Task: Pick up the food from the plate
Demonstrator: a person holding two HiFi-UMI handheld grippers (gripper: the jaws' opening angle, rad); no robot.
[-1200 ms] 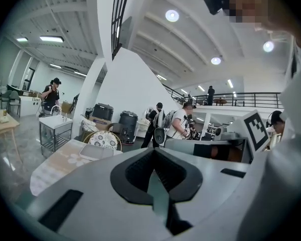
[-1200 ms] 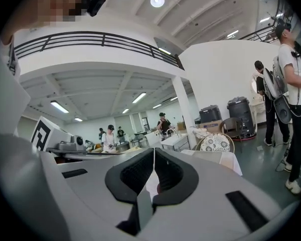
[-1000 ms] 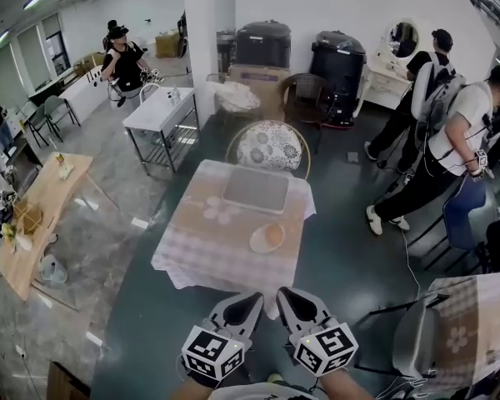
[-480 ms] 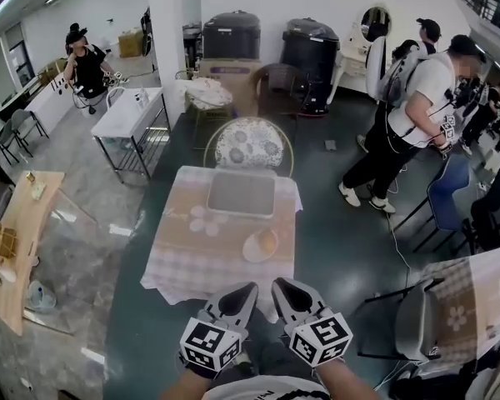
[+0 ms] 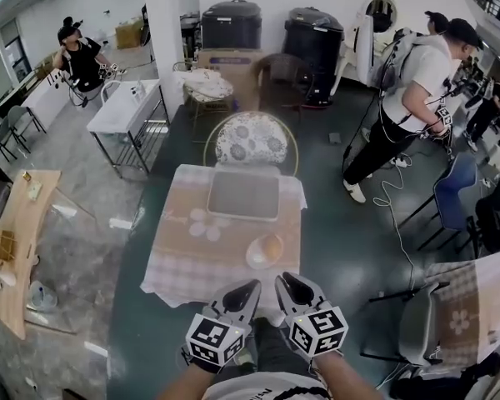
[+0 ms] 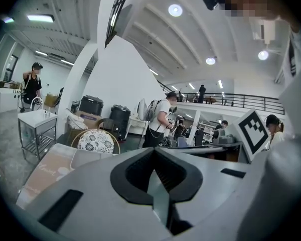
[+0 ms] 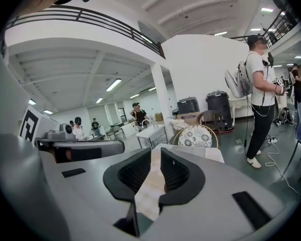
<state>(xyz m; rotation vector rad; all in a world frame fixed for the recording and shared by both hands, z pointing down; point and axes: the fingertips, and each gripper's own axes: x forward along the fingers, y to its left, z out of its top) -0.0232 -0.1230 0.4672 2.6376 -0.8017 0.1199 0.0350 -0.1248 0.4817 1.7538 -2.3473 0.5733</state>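
Likely light, soft and easily squashed, the round orange-tan food [image 5: 272,245] sits on a pale round plate [image 5: 255,261] near the checked-cloth table's [image 5: 192,265] front right corner, best pinched gently across its middle; the left gripper [image 5: 251,287] is closed and empty, while the right gripper [image 5: 282,279] has its jaws just parting on nothing.

The desk cloth [image 5: 192,265] is soft, matt checked fabric. On it, the tray [image 5: 243,195] looks smooth and matt grey (plastic or metal, hard to tell), and the plate [image 5: 252,259] looks pale and smooth. The floor [image 5: 342,248] is smooth, dark green, faintly shiny. The left hand-held gripper [image 6: 153,152] has a matt grey plastic shell and black ribbed pads [image 6: 138,173].
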